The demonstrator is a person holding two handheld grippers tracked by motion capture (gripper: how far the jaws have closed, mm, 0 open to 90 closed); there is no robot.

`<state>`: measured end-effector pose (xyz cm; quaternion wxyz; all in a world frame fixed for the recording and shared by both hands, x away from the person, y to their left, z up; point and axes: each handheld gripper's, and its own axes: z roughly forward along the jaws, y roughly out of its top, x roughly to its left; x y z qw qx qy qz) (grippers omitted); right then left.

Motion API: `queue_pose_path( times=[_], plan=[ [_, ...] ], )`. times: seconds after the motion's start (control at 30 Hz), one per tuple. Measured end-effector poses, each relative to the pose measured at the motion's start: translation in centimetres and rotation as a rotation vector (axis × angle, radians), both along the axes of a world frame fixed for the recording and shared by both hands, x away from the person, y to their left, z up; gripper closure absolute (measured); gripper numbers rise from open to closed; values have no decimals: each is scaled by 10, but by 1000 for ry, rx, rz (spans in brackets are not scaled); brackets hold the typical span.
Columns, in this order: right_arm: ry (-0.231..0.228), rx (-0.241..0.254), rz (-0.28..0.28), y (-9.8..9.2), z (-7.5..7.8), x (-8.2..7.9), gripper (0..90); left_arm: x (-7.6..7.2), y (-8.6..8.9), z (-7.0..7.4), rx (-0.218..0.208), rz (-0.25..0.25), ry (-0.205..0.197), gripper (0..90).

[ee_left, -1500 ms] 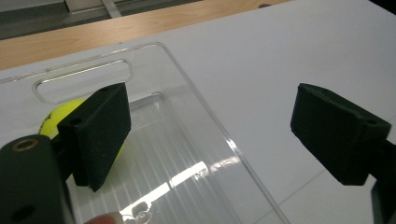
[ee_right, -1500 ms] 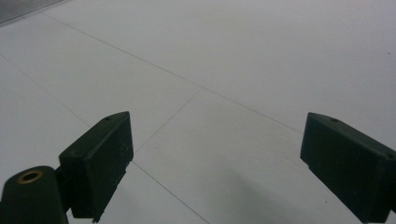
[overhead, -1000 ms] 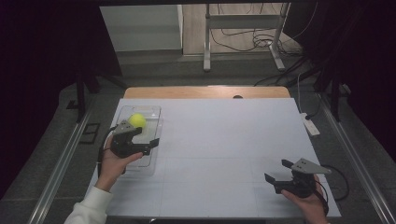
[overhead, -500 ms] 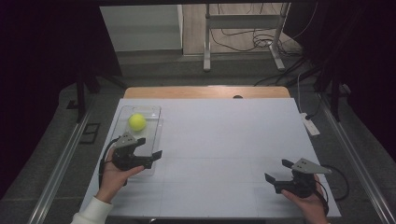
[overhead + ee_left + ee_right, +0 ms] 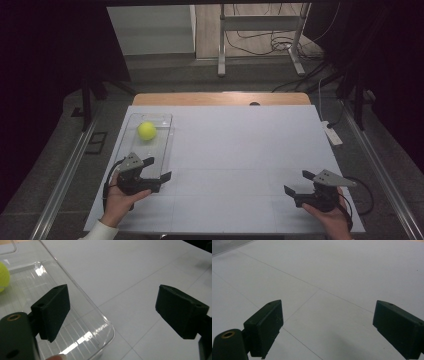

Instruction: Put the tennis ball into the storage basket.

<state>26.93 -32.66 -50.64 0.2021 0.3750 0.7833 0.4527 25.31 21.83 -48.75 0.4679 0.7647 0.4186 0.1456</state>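
Left gripper [image 5: 159, 169] first: its two black jaws stand wide apart with nothing between them, and in the left gripper view [image 5: 112, 312] one jaw hangs over the near corner of the clear tray [image 5: 75, 322] while the other hangs over bare white table [image 5: 130, 272]. The tray's rounded corner and its ribbed floor catch the light just below that jaw, and the pads touch neither. Out past the jaws, at the far left edge of that view, sits the yellow ball [image 5: 3, 276], resting on the tray floor and well apart from the gripper. From the high view the picture is plain: the ball [image 5: 147, 130] lies in the far half of the tray [image 5: 165, 145], which runs lengthwise along the table's left side, and the left gripper sits at the tray's near end, held in the person's left hand [image 5: 120, 197] with a white sleeve cuff at the bottom edge. Over to the right gripper [image 5: 300, 183]: jaws released too, spread wide, gripping nothing, and the right gripper view [image 5: 327, 325] has just white table and thin seam lines between them. It sits low near the table's front right corner in the right hand [image 5: 327, 217], its cable looping off to the side, well apart from tray and ball.
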Motion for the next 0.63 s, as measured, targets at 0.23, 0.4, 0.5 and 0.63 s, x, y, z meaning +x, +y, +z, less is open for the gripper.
queue_pose_path(
  times=[0.23, 0.4, 0.5, 0.63],
  plan=[
    [-1, 0, 0, 0, 0, 0, 100, -6, 0, -4, 8, -13, -8, 142],
    [-1, 1, -2, 0, 0, 0, 100, -8, -2, -3, 6, -23, -13, 141],
    [-2, 2, -2, 0, 0, 0, 100, -8, -3, -4, 10, -25, -12, 142],
    [-2, 4, -2, 0, 0, 0, 100, -8, -5, -6, 16, -28, -11, 142]
  ],
)
